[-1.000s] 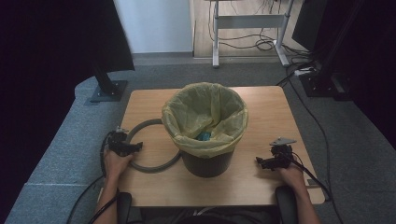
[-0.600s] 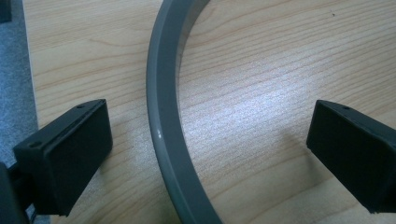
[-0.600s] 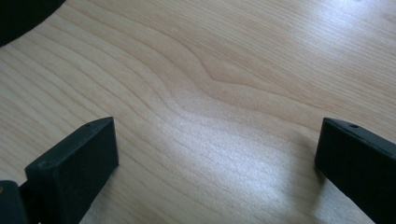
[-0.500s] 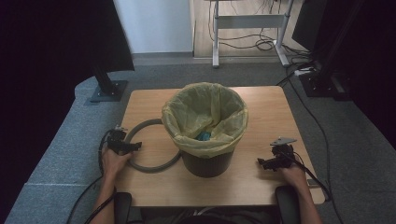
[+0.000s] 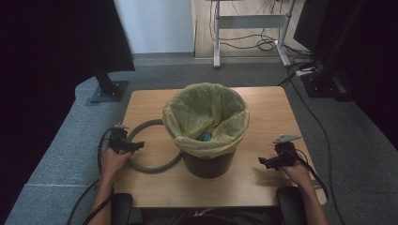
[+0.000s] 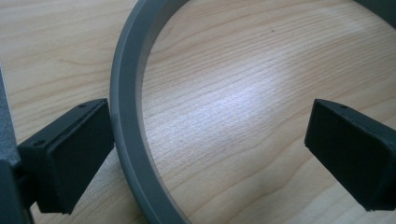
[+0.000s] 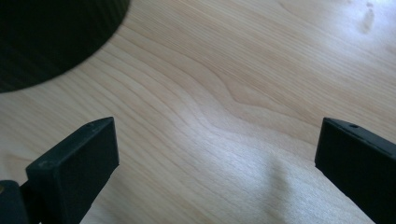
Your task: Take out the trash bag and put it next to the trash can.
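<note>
Lying flat on the table (image 5: 267,117) left of the bin (image 5: 206,136), the grey ring (image 5: 149,166) is now straddled by the wide-open left gripper (image 6: 210,140), while the right gripper (image 7: 215,154) is kept spread wide.

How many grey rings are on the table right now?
1: the grey ring lies flat on the table, left of the lined bin, at the left gripper. The bin may hide others.

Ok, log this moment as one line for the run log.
left gripper: open, straddling grey ring | right gripper: open over bare table | bin: lined, upright
</note>
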Tool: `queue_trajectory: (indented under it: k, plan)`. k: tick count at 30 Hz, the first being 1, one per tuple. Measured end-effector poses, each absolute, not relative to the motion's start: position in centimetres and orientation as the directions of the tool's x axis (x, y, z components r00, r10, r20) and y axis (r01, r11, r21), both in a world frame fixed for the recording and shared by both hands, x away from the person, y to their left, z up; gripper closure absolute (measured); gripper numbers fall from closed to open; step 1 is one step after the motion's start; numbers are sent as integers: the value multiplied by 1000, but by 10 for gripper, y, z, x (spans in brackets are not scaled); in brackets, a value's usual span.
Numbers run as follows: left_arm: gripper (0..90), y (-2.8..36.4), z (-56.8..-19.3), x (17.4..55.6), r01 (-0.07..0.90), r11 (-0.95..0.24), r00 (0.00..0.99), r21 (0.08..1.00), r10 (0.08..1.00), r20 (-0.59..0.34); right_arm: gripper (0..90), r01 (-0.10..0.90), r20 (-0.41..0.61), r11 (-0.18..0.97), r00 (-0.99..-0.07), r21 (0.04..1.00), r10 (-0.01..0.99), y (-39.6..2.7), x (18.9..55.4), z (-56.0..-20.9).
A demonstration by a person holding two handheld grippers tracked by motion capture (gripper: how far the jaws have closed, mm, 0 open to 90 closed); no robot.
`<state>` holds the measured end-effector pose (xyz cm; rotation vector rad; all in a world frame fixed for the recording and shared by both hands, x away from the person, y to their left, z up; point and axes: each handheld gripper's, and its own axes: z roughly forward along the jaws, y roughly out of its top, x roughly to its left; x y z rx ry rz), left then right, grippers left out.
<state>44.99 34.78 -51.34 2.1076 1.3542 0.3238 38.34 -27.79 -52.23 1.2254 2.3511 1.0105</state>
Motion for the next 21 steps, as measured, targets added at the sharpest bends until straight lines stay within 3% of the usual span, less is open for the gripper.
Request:
queue_trajectory:
  k: [21]
  plan:
    - [15, 328, -462, 438, 683, -389, 571, 618, 812, -119, 0, 545, 86, 398, -661, 738, 745, -265, 383, -467]
